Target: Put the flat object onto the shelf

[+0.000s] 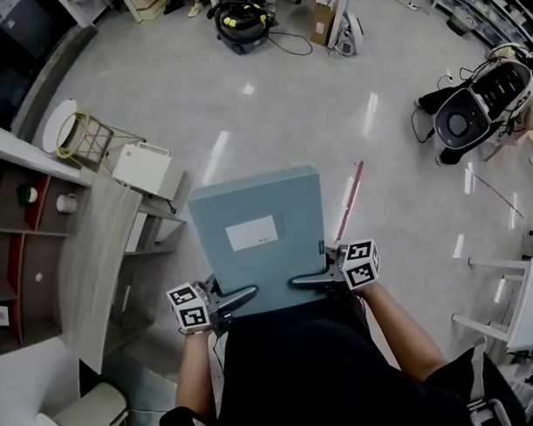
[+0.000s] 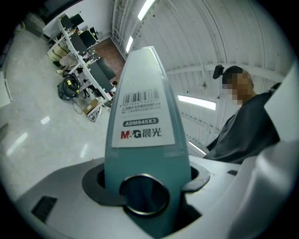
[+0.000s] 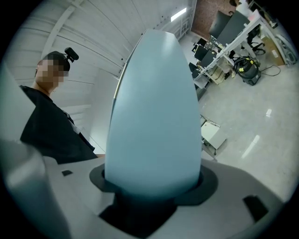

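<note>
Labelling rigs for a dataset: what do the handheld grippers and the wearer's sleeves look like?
Left gripper and right gripper: grey jaws, pale grey bodies, each bearing a white cube with black square markers. Black top, forearms unsleeved.

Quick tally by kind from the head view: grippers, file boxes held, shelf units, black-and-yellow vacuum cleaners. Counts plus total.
grippers: 2 (left gripper, right gripper, both gripping the box)
file box: 1
shelf unit: 1
black-and-yellow vacuum cleaner: 1
total: 5
</note>
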`<state>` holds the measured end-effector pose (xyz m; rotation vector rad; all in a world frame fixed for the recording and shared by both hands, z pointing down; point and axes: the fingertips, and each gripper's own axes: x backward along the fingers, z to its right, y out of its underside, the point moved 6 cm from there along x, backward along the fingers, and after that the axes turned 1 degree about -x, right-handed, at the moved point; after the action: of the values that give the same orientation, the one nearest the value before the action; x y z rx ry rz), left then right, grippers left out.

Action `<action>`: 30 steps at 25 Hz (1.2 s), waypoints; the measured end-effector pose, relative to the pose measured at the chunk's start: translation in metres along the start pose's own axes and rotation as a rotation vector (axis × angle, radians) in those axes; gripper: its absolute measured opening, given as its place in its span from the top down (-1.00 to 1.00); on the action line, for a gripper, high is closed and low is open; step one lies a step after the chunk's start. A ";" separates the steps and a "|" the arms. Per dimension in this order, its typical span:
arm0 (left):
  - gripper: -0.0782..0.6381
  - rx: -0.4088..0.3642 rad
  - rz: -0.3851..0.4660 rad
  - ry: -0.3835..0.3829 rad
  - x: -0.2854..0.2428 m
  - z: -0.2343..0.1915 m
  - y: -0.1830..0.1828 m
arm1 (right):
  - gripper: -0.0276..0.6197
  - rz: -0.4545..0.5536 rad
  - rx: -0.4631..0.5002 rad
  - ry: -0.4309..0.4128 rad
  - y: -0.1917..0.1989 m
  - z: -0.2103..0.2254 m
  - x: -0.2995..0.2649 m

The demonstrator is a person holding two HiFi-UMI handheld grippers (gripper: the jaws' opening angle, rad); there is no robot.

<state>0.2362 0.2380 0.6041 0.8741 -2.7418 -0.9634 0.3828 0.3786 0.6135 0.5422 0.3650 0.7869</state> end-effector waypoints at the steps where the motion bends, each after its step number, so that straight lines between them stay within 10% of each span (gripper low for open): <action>1: -0.04 -0.003 0.019 -0.013 -0.005 -0.001 -0.002 | -0.01 -0.018 0.005 -0.011 -0.006 0.005 0.004; 14: -0.04 -0.058 0.216 -0.182 -0.039 -0.005 -0.037 | -0.03 -0.199 0.086 -0.140 -0.084 0.047 0.020; 30: -0.05 -0.052 0.362 -0.281 0.125 -0.005 -0.009 | -0.08 -0.348 0.116 -0.185 -0.070 0.010 -0.145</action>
<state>0.1383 0.1608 0.5922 0.2298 -2.9369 -1.1453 0.3321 0.2259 0.5971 0.6341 0.3239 0.3784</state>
